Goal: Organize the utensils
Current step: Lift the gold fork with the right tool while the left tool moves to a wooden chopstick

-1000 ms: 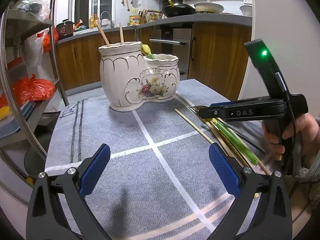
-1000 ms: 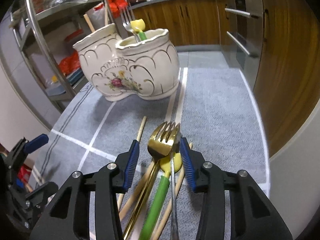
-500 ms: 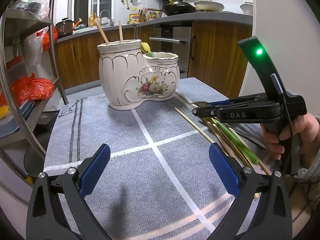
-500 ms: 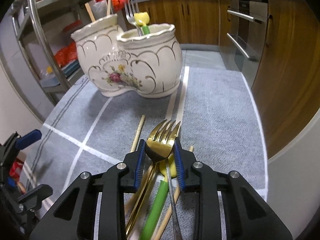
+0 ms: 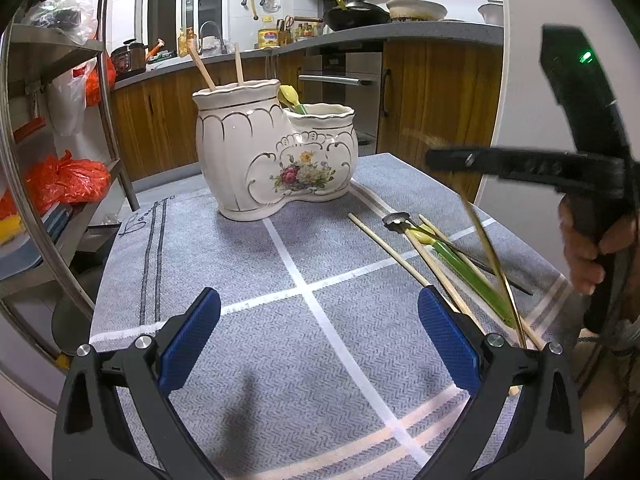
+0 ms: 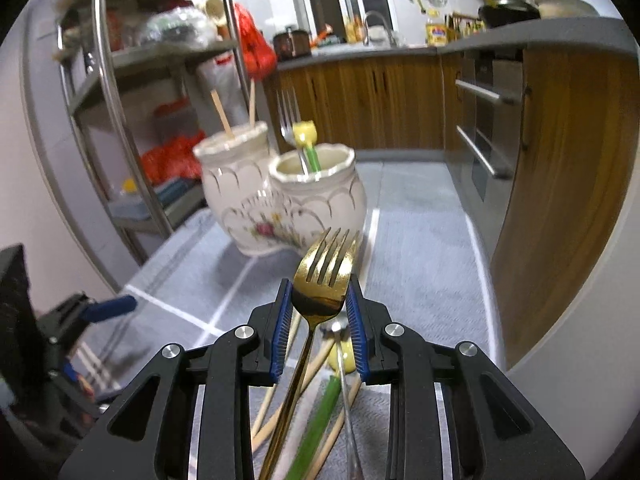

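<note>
My right gripper (image 6: pixel 319 312) is shut on a gold fork (image 6: pixel 322 276) and holds it lifted above the grey cloth, tines pointing at the white two-pot ceramic holder (image 6: pixel 280 196). In the left wrist view the right gripper (image 5: pixel 436 158) is up at the right, with the fork handle (image 5: pixel 488 256) hanging below it. Wooden chopsticks (image 5: pixel 390 246), a green-handled yellow spoon (image 5: pixel 464 268) and a silver spoon (image 5: pixel 396 219) lie on the cloth. The holder (image 5: pixel 276 160) holds two wooden sticks, a silver fork and a yellow spoon. My left gripper (image 5: pixel 320 336) is open and empty, low over the cloth.
The grey cloth (image 5: pixel 240 264) with white stripes covers the table. A metal shelf rack (image 5: pixel 48 128) with red bags stands at the left. Wooden kitchen cabinets (image 5: pixel 436 92) and an oven are behind and to the right.
My right gripper closed on the gold fork and lifted it off the pile, rising and tilting up. The left gripper stayed where it was.
</note>
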